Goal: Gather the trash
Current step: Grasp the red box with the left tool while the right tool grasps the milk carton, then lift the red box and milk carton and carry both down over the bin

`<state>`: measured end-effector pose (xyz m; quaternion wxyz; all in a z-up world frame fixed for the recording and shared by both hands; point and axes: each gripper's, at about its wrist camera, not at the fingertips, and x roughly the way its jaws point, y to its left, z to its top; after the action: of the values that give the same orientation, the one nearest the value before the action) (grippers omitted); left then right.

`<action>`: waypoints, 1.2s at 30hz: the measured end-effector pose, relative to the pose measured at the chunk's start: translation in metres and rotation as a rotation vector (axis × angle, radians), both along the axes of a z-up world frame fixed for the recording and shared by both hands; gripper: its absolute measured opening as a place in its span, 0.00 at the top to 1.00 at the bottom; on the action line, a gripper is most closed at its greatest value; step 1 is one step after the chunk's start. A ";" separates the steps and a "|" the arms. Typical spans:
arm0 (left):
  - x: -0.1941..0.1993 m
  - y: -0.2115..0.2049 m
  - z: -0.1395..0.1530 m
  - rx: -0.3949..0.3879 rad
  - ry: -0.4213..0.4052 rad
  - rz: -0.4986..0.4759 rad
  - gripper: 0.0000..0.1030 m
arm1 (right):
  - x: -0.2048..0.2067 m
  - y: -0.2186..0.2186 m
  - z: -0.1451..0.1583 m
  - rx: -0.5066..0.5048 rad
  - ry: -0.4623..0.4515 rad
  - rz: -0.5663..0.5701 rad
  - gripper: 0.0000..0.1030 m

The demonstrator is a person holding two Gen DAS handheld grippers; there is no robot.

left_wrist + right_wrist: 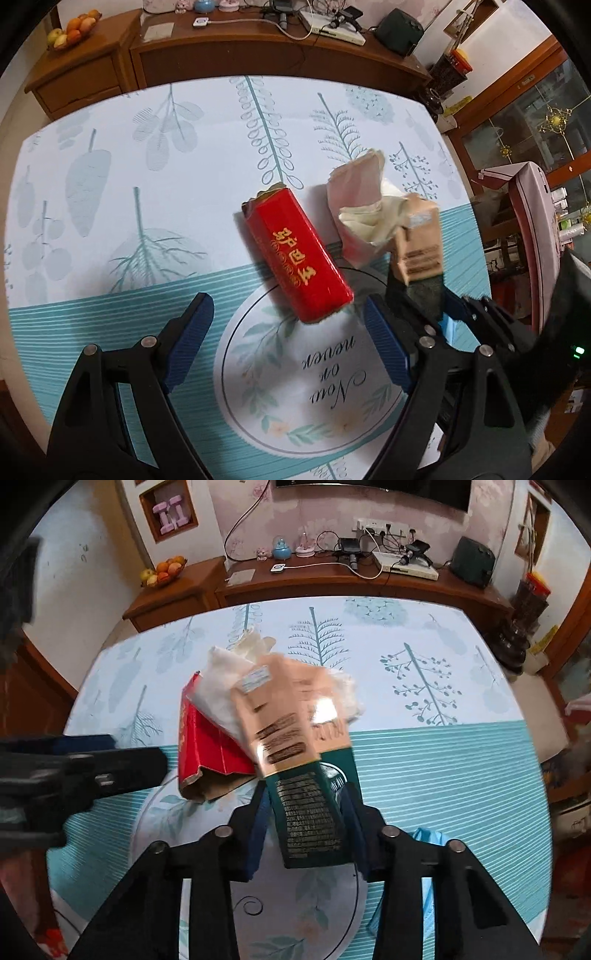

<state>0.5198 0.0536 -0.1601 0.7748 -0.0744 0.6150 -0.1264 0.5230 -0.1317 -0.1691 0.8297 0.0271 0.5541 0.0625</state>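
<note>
Right gripper (304, 834) clamps green-and-tan cardboard carton (295, 760), long axis running straight out past fingertips. Left gripper (288, 332) wide open, empty; red rectangular box (295, 254) lies diagonally beyond its fingertips, crumpled tissue (365, 218) beside it.

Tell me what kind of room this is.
Most likely a living or dining room in a home. A table with a leaf-print tablecloth stands before a long wooden sideboard that bears a fruit bowl, chargers and a white set-top box. A wall niche holds pink dumbbells.
</note>
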 end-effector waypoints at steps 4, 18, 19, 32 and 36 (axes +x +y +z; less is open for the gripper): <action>0.013 -0.009 -0.015 -0.001 0.031 0.008 0.21 | -0.003 -0.010 -0.001 0.047 0.016 -0.035 0.65; 0.024 -0.034 -0.040 0.098 0.039 0.023 0.60 | -0.029 -0.016 0.011 0.124 0.019 -0.079 0.66; 0.019 -0.034 -0.039 0.109 0.033 0.019 0.61 | -0.033 -0.016 0.014 0.132 0.017 -0.081 0.66; -0.107 -0.014 0.005 0.162 -0.028 -0.049 0.67 | -0.129 -0.017 0.057 0.222 -0.012 -0.097 0.67; -0.163 -0.018 0.026 0.182 -0.062 -0.075 0.67 | -0.174 -0.022 0.068 0.258 -0.012 -0.092 0.67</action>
<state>0.3572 0.0360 -0.1338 0.7916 0.0230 0.6022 -0.1012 0.3489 -0.1534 -0.1010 0.8245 0.1584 0.5348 0.0952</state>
